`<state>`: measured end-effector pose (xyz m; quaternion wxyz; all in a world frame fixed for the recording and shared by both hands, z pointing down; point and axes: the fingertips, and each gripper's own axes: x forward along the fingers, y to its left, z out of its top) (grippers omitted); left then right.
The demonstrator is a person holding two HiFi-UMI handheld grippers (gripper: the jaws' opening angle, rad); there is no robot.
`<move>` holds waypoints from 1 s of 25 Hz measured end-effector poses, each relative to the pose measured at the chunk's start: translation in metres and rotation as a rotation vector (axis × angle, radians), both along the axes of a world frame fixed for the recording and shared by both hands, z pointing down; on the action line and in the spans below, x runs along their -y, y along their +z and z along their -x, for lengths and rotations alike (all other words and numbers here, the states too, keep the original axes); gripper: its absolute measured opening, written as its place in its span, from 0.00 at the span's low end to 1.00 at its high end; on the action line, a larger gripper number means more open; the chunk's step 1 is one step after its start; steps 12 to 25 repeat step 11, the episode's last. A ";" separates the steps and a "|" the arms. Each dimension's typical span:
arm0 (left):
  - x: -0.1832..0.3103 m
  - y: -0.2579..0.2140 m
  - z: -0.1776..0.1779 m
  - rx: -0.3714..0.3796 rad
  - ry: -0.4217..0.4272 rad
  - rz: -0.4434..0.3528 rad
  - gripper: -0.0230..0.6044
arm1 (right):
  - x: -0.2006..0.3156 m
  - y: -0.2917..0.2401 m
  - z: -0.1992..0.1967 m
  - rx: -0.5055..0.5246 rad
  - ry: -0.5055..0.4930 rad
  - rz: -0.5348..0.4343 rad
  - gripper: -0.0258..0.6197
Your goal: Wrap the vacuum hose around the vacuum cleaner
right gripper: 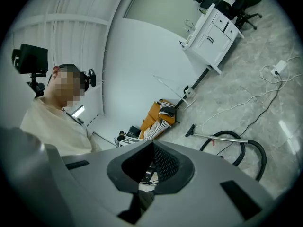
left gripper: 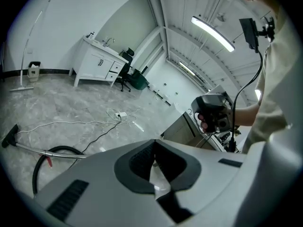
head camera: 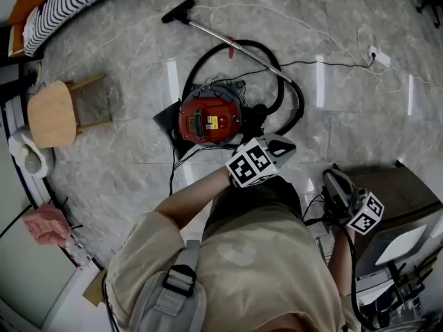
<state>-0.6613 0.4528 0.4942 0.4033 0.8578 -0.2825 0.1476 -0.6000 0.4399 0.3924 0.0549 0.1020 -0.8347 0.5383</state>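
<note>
The red vacuum (head camera: 210,118) sits on the floor (head camera: 124,178) at the centre of the head view. Its black hose (head camera: 299,102) lies in a loose arc that rises from the body's left side, passes above it and swings wide down the right. It lies apart from the casing along most of that run. The metal wand (head camera: 232,43) stretches away toward the upper left and ends in the floor head (head camera: 178,10).

The left gripper (head camera: 282,144) hangs just below and right of the vacuum, and the right gripper (head camera: 332,184) is lower right, close to the person's body. Each has its jaws pressed together with nothing between them, and neither touches the hose.

The step is hard to fix. The hose does ring part of the body, which would suit a slack wrap already laid. The wide loop and outstretched wand would equally suit a hose waiting to be wound.

If more winding is meant, a gripper would have to part its jaws before it could take the hose. It would also have to drop well down toward the floor. The stiff wand would need to swing in with the hose, and the arc would need drawing snug against the casing.
</note>
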 end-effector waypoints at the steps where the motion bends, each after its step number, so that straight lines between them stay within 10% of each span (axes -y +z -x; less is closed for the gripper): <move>1: 0.007 0.000 0.003 -0.002 0.004 0.002 0.04 | 0.010 0.000 0.005 0.003 0.002 -0.002 0.05; 11: 0.055 0.020 0.066 0.049 -0.033 0.006 0.04 | 0.063 0.024 0.064 0.045 -0.043 0.023 0.04; 25: 0.055 0.020 0.066 0.049 -0.033 0.006 0.04 | 0.063 0.024 0.064 0.045 -0.043 0.023 0.04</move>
